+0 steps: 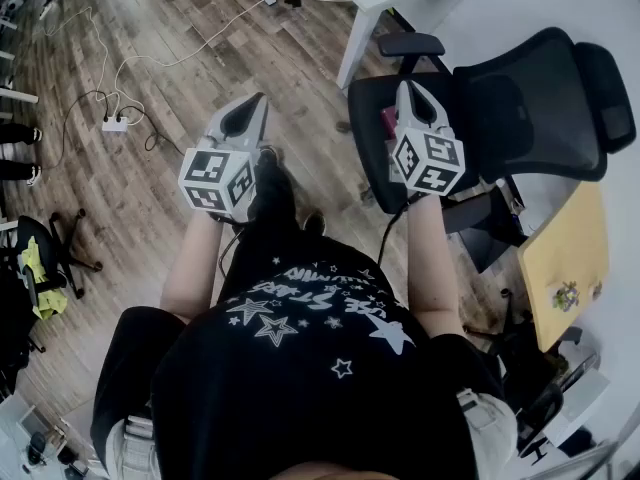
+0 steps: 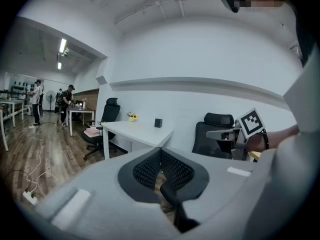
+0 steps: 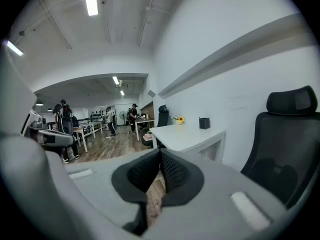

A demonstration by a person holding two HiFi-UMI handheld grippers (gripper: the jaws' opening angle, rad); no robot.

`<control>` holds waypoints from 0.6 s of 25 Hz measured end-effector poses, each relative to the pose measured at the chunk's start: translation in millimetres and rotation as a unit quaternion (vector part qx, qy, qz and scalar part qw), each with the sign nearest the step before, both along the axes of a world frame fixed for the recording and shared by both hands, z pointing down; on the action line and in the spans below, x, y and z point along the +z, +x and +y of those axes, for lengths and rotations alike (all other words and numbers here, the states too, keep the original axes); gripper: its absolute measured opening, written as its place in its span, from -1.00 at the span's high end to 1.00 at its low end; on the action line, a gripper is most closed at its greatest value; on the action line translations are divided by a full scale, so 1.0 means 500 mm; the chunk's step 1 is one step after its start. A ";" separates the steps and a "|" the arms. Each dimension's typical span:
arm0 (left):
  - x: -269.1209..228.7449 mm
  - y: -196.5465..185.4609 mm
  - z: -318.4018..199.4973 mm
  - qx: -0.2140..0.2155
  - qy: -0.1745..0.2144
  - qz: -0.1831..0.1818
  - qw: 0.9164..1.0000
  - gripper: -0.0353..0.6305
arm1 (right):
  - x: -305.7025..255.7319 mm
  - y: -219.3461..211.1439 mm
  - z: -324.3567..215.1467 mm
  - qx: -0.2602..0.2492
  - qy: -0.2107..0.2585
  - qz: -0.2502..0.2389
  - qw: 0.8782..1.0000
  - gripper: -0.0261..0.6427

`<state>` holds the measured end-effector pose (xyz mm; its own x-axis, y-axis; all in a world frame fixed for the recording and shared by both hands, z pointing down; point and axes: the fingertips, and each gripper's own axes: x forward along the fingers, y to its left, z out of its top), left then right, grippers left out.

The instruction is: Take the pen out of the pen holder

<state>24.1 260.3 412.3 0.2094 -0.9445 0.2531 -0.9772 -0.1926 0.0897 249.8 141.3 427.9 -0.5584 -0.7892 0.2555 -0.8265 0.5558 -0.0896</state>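
— On the far white desk (image 3: 185, 136) stands what we take for the pen holder (image 3: 203, 123); the pen is too small to tell.
— Our left gripper (image 2: 161, 154) and right gripper (image 3: 160, 155) are closed, empty. We must approach first, then open one.

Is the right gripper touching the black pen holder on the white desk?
Apart. Right gripper view: black pen holder far beyond the shut right gripper.

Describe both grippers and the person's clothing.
Left gripper and right gripper are light grey, tapering to a point, with black meshed pads inside the jaws. Each carries a cube of black-and-white square markers. A black cable trails from the right one. The person wears a black T-shirt printed with white stars.
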 end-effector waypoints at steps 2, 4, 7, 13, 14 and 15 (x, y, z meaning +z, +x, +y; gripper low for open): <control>0.001 0.002 0.011 -0.002 -0.003 0.000 1.000 0.86 | 0.004 0.004 0.011 -0.001 -0.004 -0.001 1.000 0.91; 0.003 0.002 0.023 -0.006 -0.005 0.000 1.000 0.86 | 0.008 0.006 0.021 -0.003 -0.006 -0.001 1.000 0.91; 0.006 -0.002 0.037 -0.014 -0.008 0.001 1.000 0.86 | 0.010 0.007 0.031 -0.006 -0.005 0.000 1.000 0.91; 0.002 -0.010 0.042 -0.022 -0.004 0.001 1.000 0.86 | 0.012 0.001 0.025 -0.007 -0.005 -0.003 1.000 0.91; 0.002 -0.012 0.042 -0.021 -0.004 0.002 1.000 0.86 | 0.012 -0.004 0.022 -0.008 -0.005 -0.002 1.000 0.91; 0.002 -0.016 0.041 -0.021 -0.004 0.003 1.000 0.86 | 0.012 -0.009 0.018 -0.009 -0.005 -0.001 1.000 0.91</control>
<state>16.0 280.8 413.3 0.1716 -0.9504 0.2594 -0.9837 -0.1510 0.0975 245.2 150.3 433.7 -0.5731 -0.7764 0.2622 -0.8160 0.5700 -0.0960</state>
